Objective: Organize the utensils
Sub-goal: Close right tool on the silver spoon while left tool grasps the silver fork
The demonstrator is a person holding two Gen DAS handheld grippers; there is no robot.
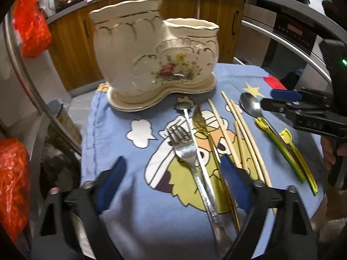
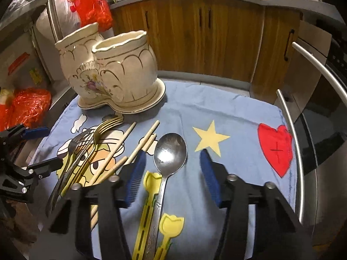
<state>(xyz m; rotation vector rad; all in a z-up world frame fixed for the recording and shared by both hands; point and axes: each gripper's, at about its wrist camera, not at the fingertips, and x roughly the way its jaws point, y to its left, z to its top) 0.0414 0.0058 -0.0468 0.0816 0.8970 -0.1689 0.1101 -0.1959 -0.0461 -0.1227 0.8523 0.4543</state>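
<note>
- The utensils lie loose on the blue cartoon cloth (image 2: pixel 227 112) covering the tabletop, in front of the cream ceramic holder (image 1: pixel 138 56), which looks empty from here.
- Right gripper (image 2: pixel 172 173) straddles the steel spoon (image 2: pixel 170 149) with clear gaps on both sides, so it's released, nothing grasped. Two yellow tulip-topped sticks (image 2: pixel 149 195) lie right against the spoon's handle; I'd guess a pinch here could drag one along or pop the spoon sideways.
- Left gripper (image 1: pixel 173 182) is also slack, with its fingers either side of the silver fork (image 1: pixel 184 149). A second steel handle (image 1: pixel 188 119) and the gold fork (image 1: pixel 200 117) cross the same bundle, so closing there could grab two or three pieces at once, or scissor them apart.
- The wooden chopsticks (image 1: pixel 240 138) sit just beside that pile and would roll if bumped.
- The holder has two openings and a wide base; clipping the rim with a long handle could rock it.
- Hard to tell: the handle ends disappear under both grippers, the holder's inside isn't visible, and the head of that second steel piece is a dark blob to me. The holder is a bit blurred in the left view.
</note>
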